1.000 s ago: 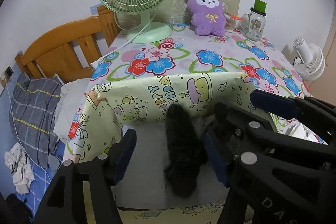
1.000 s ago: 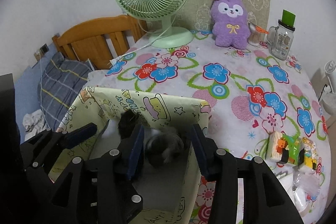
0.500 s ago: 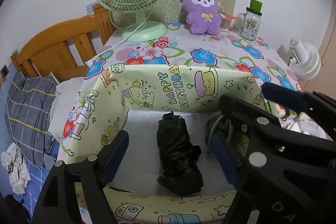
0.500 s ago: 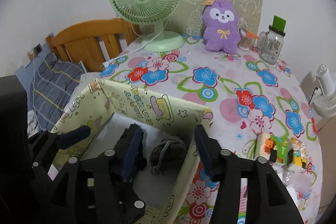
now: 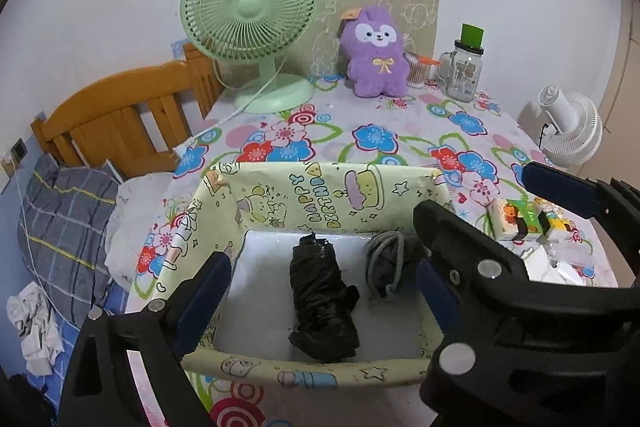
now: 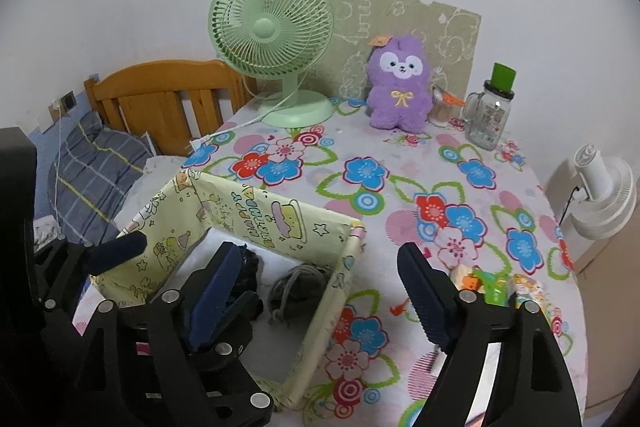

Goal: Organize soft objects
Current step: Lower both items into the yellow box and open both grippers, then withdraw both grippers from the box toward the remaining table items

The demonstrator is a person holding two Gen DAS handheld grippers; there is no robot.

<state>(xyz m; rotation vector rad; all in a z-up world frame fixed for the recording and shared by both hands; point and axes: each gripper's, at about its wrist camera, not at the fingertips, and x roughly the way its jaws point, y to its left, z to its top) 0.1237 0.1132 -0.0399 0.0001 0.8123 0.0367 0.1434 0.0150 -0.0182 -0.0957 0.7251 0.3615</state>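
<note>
Both of our grippers have drawn up and back from the pale yellow birthday-print fabric box [image 5: 320,183], which now shows whole in the left wrist view where a second ago only its far wall was visible. Our left gripper [image 5: 320,291] hangs above the box with its jaws spread wide and nothing between them; our right gripper [image 6: 320,287] is likewise wide and empty, one blue-padded finger over the box interior and the other out over the flower-print tablecloth [image 6: 400,195]. Inside the box, on its white floor, the crumpled black soft bundle [image 5: 322,301] lies near the middle, released, and the grey drawstring pouch [image 5: 386,261] sits just beside it against the right wall. We judge these two soft items stowed and this step finished. A purple plush bunny with a yellow bow [image 6: 400,83] stands well apart at the far edge of the table, between the mint-green desk fan [image 6: 276,39] and the glass mug-jar with a green lid [image 6: 490,111], and looks the likeliest soft thing left to collect.
</note>
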